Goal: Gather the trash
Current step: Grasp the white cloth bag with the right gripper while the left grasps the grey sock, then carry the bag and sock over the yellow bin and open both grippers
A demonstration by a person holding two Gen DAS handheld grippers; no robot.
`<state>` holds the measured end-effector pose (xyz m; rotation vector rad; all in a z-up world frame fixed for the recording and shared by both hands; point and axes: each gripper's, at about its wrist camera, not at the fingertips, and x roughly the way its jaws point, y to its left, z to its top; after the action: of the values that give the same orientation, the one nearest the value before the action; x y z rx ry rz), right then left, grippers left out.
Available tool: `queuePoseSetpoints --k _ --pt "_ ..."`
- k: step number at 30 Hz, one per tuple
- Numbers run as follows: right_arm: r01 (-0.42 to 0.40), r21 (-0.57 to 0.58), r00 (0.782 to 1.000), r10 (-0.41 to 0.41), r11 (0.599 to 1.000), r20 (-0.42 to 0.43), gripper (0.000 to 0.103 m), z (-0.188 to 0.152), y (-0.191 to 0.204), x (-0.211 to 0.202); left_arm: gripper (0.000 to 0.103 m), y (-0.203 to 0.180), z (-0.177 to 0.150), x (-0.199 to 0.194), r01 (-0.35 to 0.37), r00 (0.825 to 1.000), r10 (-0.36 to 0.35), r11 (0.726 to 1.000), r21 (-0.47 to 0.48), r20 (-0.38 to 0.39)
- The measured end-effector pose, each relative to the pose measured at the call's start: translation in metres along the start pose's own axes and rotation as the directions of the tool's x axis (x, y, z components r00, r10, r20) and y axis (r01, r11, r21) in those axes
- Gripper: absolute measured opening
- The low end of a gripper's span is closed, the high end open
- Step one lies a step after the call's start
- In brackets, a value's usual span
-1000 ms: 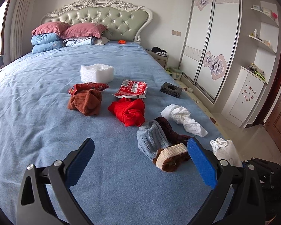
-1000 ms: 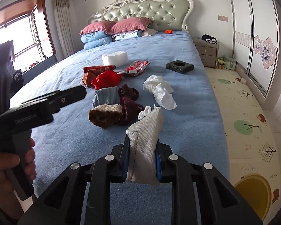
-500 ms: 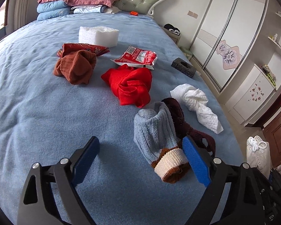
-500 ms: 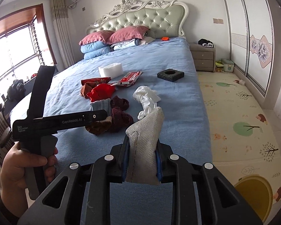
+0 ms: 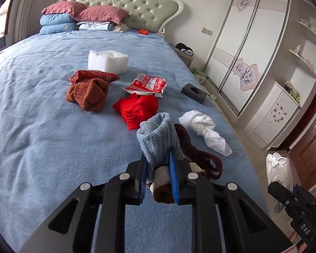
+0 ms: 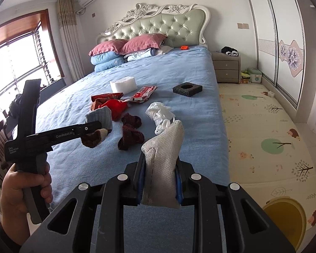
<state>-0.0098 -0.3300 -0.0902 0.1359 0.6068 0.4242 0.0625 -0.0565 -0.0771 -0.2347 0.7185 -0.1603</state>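
On the left, the left gripper (image 5: 159, 178) has just clamped its jaws onto the blue-and-brown sock (image 5: 158, 143), which sticks up and forward out of the pads, long axis in line with the fingers, its brown cuff hanging below. Seen from the right wrist, the sock looks lifted just clear of the blue bedspread (image 5: 42, 126). Just beside it to the right lies a maroon sock (image 5: 195, 151), then a white sock (image 5: 204, 130). Further up the bed are a rust-brown sock (image 5: 87, 96), a red sock (image 5: 136, 108), two red snack wrappers (image 5: 146, 83), a white foam block (image 5: 108, 61) and a black foam piece (image 5: 193, 91). At far right, the right gripper (image 6: 160, 181) is clenched on a white mesh bag (image 6: 163, 160), well apart from the bed; the sock probably goes there next, and nothing stands between.
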Motion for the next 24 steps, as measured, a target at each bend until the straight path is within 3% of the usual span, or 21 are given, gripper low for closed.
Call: queuePoseSetpoints --k 6,12,18,24 --pt "0.011 0.012 0.999 -0.012 1.0 0.042 0.023 0.004 -0.006 -0.016 0.02 -0.013 0.006 -0.035 0.02 0.997 -0.022 0.999 0.039 0.069" --pt "0.038 0.031 0.995 -0.04 0.999 0.095 0.023 0.006 -0.018 -0.038 0.02 -0.049 0.008 -0.052 0.081 0.992 -0.092 0.99 0.117 0.089" --pt "0.096 0.063 0.985 -0.103 0.993 0.139 0.023 0.005 -0.044 -0.067 0.02 -0.103 0.003 -0.043 0.162 0.983 -0.176 0.966 0.203 0.056" --pt "0.192 0.126 0.963 -0.212 0.973 0.166 0.023 -0.008 -0.083 -0.102 0.02 -0.168 -0.014 -0.019 0.272 0.961 -0.273 0.921 0.279 -0.033"
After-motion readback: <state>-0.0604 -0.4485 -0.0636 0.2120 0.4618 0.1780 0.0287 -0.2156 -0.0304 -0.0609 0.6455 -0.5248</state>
